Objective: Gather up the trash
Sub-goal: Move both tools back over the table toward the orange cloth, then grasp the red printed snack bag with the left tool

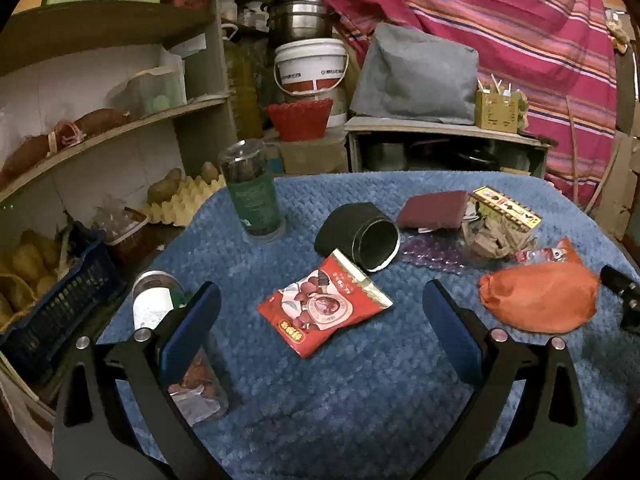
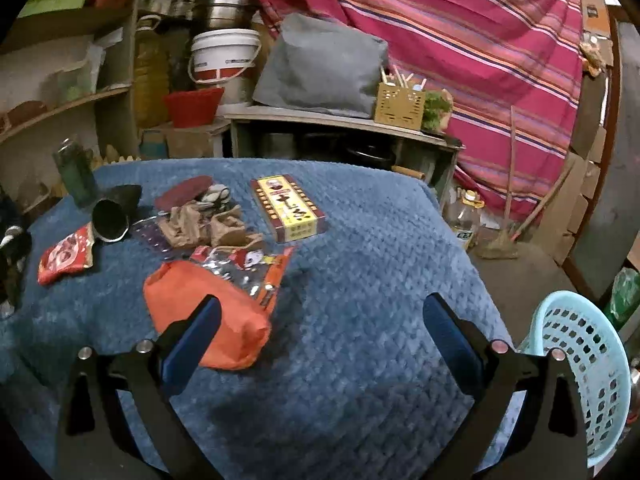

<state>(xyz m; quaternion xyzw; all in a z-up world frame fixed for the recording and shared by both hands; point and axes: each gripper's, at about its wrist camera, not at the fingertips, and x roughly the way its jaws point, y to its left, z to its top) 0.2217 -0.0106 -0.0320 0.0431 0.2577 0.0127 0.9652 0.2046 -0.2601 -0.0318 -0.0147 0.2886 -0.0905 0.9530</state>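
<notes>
glossy red snack packet (image 1: 325, 309) flat | quilted blue cloth (image 1: 360, 392) | perforated basket (image 2: 588, 376)

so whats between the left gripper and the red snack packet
Nothing: in the left wrist view only bare blue blanket lies between the open left gripper and the red snack packet.

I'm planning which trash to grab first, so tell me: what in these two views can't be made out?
- Jar, left wrist view: its lower half sits behind the left gripper's finger, so its contents are unclear.
- Tipped black can, both views: the inside is too dark to see.
- Blue basket, right wrist view: cut off by the frame edge and the right gripper; its bottom is hidden.
- Red snack packet: print too small to read.
</notes>
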